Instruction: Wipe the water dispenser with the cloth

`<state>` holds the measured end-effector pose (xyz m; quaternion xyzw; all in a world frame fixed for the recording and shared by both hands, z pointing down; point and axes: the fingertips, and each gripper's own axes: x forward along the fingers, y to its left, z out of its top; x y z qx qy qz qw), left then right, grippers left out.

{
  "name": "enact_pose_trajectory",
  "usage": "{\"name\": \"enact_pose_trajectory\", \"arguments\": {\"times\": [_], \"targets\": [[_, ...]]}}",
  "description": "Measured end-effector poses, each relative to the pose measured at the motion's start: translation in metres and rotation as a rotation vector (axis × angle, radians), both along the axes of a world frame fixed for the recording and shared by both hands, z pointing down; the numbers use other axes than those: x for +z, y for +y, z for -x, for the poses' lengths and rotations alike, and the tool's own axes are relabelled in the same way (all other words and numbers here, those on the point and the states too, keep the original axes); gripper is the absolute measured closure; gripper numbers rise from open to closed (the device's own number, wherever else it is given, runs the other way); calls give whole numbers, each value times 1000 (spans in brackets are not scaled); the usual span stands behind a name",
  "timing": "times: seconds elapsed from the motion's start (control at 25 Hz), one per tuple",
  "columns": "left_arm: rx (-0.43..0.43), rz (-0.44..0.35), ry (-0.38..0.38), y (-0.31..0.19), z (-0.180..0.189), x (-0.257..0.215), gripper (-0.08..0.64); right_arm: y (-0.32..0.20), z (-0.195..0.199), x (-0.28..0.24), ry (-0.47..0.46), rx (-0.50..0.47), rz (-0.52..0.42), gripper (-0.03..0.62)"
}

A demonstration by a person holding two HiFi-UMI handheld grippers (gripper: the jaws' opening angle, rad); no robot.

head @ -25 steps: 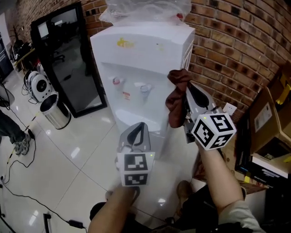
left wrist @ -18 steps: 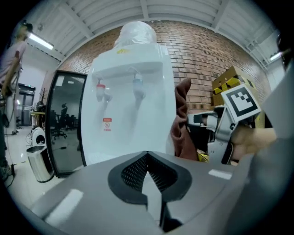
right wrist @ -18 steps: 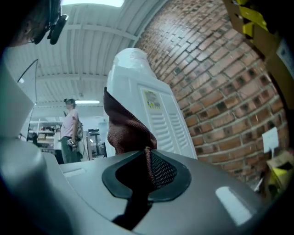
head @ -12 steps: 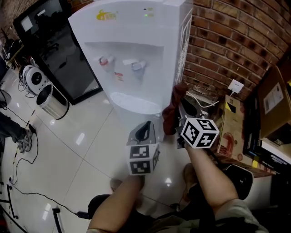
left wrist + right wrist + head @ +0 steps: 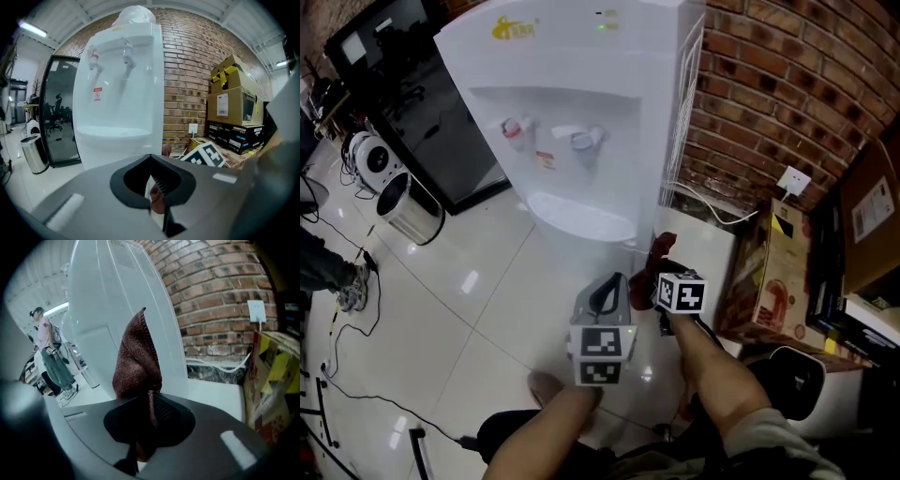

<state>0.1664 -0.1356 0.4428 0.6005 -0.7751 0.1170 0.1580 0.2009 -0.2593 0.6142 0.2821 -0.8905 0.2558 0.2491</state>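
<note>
The white water dispenser (image 5: 581,94) stands against the brick wall, with two taps over a drip tray; it also fills the left gripper view (image 5: 117,93) and the right gripper view (image 5: 108,310). The dark red-brown cloth (image 5: 136,362) stands up from my right gripper (image 5: 149,401), which is shut on it. In the head view that gripper (image 5: 667,277) and the cloth (image 5: 662,251) are low, at the dispenser's lower right corner. My left gripper (image 5: 602,291) hangs just left of it, shut and holding nothing (image 5: 154,185).
A steel bin (image 5: 401,208) and a black glass-door cabinet (image 5: 412,103) stand left of the dispenser. To its right are a low white unit (image 5: 708,244), a wall socket (image 5: 794,178) with a cable, and cardboard boxes (image 5: 773,272). A person (image 5: 49,357) stands far off.
Both grippers have come down from the level of the taps to the dispenser's base. The right one has carried the cloth down along the dispenser's right front edge.
</note>
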Motion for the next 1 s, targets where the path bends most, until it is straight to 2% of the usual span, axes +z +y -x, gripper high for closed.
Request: {"name": "enact_pose_trajectory", "arguments": {"times": [0.12,0.28,0.56,0.8,0.92,1.0], "targets": [[-19,1,2,7,5,-2,560,12,-3,48,50,14,55,545],[-24,-5,-10,7,7,-6,560,13,-3,84,83,26,95,545],[-16,-14,-17,-14,2,-8,560,8,-2,99,115,-54,120,545],[-49,-36,-58,-22,-3,-22,560,-5,-13,50,50,-109,51,545],[-90,-33,-79,-18,2,-31,560,-18,-16,-5,-46,-108,-20,545],[-111,-60,-78,-19,1,-48,560,-30,-18,-53,-159,-76,-51,546]]}}
